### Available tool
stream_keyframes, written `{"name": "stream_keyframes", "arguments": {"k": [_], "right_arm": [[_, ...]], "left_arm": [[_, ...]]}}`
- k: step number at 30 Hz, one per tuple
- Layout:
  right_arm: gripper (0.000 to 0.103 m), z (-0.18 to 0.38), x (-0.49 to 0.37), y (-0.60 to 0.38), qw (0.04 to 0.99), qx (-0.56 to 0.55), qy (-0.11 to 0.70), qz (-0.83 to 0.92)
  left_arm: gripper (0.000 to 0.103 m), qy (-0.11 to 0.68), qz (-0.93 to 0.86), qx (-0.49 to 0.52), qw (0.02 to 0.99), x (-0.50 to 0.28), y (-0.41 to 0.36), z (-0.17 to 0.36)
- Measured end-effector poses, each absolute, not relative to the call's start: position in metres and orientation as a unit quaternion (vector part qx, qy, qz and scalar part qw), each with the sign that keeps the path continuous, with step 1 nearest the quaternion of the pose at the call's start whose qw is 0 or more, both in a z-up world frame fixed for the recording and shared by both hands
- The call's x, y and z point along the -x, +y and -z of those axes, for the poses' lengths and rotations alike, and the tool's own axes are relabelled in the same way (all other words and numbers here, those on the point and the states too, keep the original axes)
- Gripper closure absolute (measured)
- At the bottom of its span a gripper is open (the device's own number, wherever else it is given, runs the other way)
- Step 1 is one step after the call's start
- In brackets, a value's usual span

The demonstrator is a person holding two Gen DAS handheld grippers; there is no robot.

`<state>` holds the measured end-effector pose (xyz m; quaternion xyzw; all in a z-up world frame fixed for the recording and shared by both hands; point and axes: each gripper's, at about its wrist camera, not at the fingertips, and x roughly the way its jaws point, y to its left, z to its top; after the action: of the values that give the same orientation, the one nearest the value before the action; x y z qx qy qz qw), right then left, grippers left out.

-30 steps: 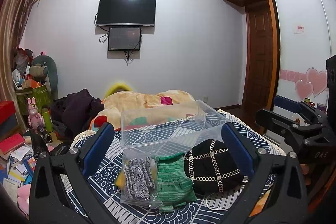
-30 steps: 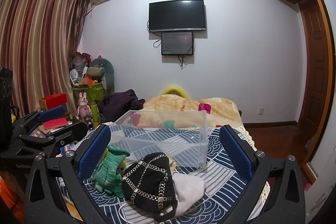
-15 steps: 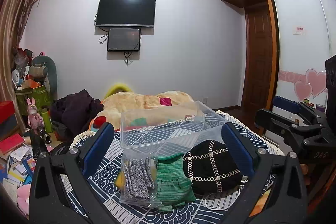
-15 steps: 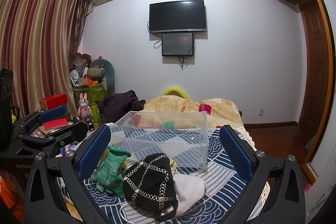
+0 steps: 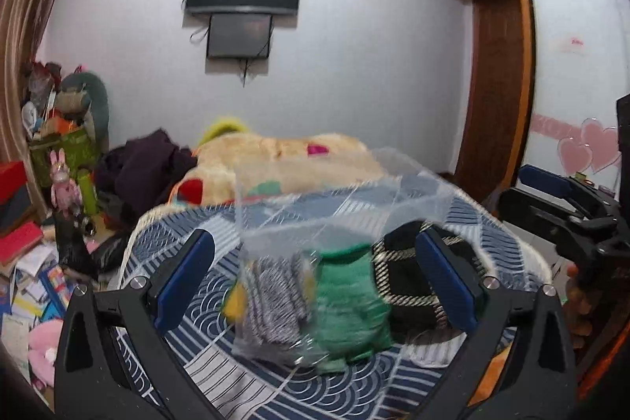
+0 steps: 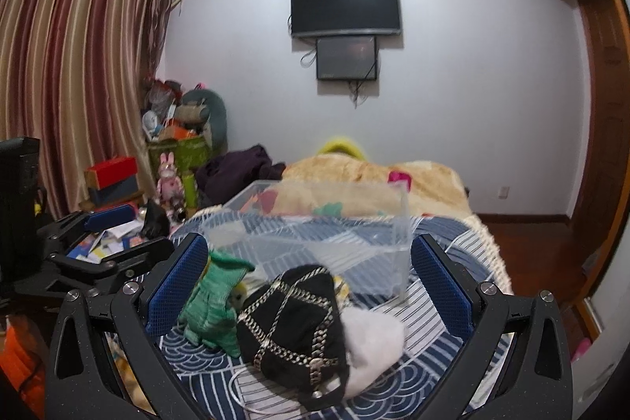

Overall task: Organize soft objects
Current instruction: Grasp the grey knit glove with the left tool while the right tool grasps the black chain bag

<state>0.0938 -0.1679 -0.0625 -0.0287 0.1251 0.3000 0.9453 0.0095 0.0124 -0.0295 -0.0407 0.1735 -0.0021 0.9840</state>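
Note:
A clear plastic bin (image 5: 338, 207) stands on the blue patterned bed cover (image 5: 197, 306); it also shows in the right wrist view (image 6: 315, 239). In front of it lie a clear bag of grey knit items (image 5: 271, 302), a green knit toy (image 5: 350, 298) (image 6: 212, 302), a black hat with chain trim (image 5: 405, 286) (image 6: 295, 321) and a white soft item (image 6: 374, 337). My left gripper (image 5: 315, 282) is open, above the bag and toy. My right gripper (image 6: 311, 290) is open, above the hat; it shows from the side in the left view (image 5: 559, 207).
A beige blanket (image 6: 370, 180) and dark clothes (image 6: 236, 172) lie at the bed's far end. Boxes, books and toys (image 5: 43, 223) clutter the floor left of the bed. A wooden door and wardrobe (image 5: 496, 77) stand at the right.
The left wrist view has shifted down and closer to the soft items and is now blurred by motion. The right gripper has barely moved. Both stay open.

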Motion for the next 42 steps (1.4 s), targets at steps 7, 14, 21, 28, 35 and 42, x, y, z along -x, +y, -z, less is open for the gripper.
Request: {"name": "stream_keyframes", "arguments": {"k": [7, 14, 21, 28, 35, 42], "right_arm": [[0.021, 0.089, -0.116, -0.158, 0.927, 0.022, 0.205, -0.314], [0.04, 0.102, -0.122, -0.155, 0.919, 0.022, 0.238, -0.313], [0.07, 0.109, -0.127, -0.146, 0.917, 0.043, 0.252, -0.307], [0.087, 0.104, -0.128, -0.161, 0.92, 0.002, 0.239, -0.31], [0.089, 0.083, -0.12, -0.163, 0.932, -0.005, 0.203, -0.301], [0.089, 0.053, -0.124, -0.171, 0.941, -0.012, 0.168, -0.294]], "left_arm": [[0.026, 0.222, 0.01, 0.073, 0.972, -0.024, 0.032, 0.054], [0.043, 0.248, 0.004, 0.085, 0.965, -0.036, 0.041, 0.074], [0.07, 0.275, 0.015, 0.101, 0.956, -0.047, 0.044, 0.091], [0.074, 0.252, 0.013, 0.112, 0.961, -0.036, 0.051, 0.078], [0.074, 0.217, 0.021, 0.128, 0.968, -0.025, 0.06, 0.05], [0.074, 0.196, 0.025, 0.119, 0.973, -0.033, 0.066, 0.019]]}}
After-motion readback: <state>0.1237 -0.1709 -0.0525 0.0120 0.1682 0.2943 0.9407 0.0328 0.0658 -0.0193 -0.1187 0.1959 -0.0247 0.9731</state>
